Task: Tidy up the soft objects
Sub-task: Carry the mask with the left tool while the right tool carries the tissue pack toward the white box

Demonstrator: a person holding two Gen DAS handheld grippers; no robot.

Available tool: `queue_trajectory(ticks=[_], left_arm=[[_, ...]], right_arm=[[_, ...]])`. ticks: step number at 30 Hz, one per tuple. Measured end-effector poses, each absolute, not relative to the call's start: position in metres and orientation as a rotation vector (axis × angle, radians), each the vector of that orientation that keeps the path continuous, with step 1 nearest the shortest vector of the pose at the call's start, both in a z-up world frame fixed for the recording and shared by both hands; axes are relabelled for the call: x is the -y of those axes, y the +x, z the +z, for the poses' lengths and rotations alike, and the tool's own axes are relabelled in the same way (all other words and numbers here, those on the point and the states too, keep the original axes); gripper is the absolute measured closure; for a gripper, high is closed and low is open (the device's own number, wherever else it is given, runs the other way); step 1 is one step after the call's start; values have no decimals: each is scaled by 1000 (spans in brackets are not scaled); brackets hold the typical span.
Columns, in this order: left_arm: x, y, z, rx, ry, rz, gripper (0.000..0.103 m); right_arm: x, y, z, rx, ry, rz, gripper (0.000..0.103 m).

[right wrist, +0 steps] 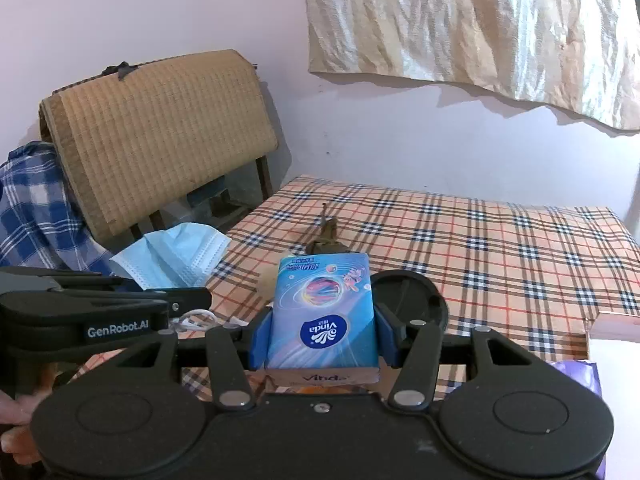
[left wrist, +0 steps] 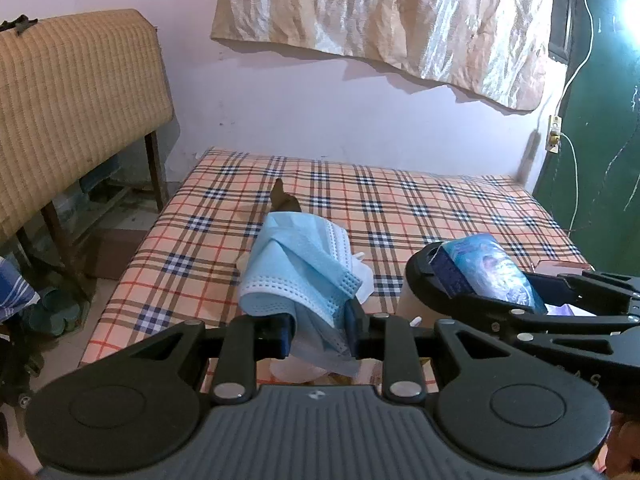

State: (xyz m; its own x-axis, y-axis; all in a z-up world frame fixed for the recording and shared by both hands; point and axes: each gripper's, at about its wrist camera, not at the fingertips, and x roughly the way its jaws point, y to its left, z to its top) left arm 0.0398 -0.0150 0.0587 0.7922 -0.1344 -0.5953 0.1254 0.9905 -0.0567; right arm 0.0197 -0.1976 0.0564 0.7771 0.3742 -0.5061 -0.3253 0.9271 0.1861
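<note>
My left gripper [left wrist: 318,322] is shut on a bunch of light-blue face masks [left wrist: 298,268], which stick up above its blue pads over the plaid bed [left wrist: 420,208]. The same masks [right wrist: 176,256] and the left gripper [right wrist: 192,298] show at the left of the right wrist view. My right gripper [right wrist: 324,340] is shut on a blue Vinda tissue pack [right wrist: 324,312], held upright between its pads. In the left wrist view that tissue pack [left wrist: 486,272] and right gripper [left wrist: 472,280] appear at the right. Both loads hang above the bed.
A small dark brown object [left wrist: 284,200] lies mid-bed. A woven mat draped over a wooden frame [left wrist: 72,112] stands left of the bed, with blue checked cloth [right wrist: 36,208] beside it. A green door [left wrist: 592,140] and cable are at the right. A purple packet [right wrist: 580,376] lies under my right gripper.
</note>
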Motion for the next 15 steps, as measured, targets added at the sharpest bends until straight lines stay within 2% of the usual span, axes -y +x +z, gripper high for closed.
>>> queue_trajectory(ticks=[15], left_arm=[[48, 46, 61, -644, -3, -202, 75]], right_arm=[[233, 18, 58, -561, 119, 314, 39]])
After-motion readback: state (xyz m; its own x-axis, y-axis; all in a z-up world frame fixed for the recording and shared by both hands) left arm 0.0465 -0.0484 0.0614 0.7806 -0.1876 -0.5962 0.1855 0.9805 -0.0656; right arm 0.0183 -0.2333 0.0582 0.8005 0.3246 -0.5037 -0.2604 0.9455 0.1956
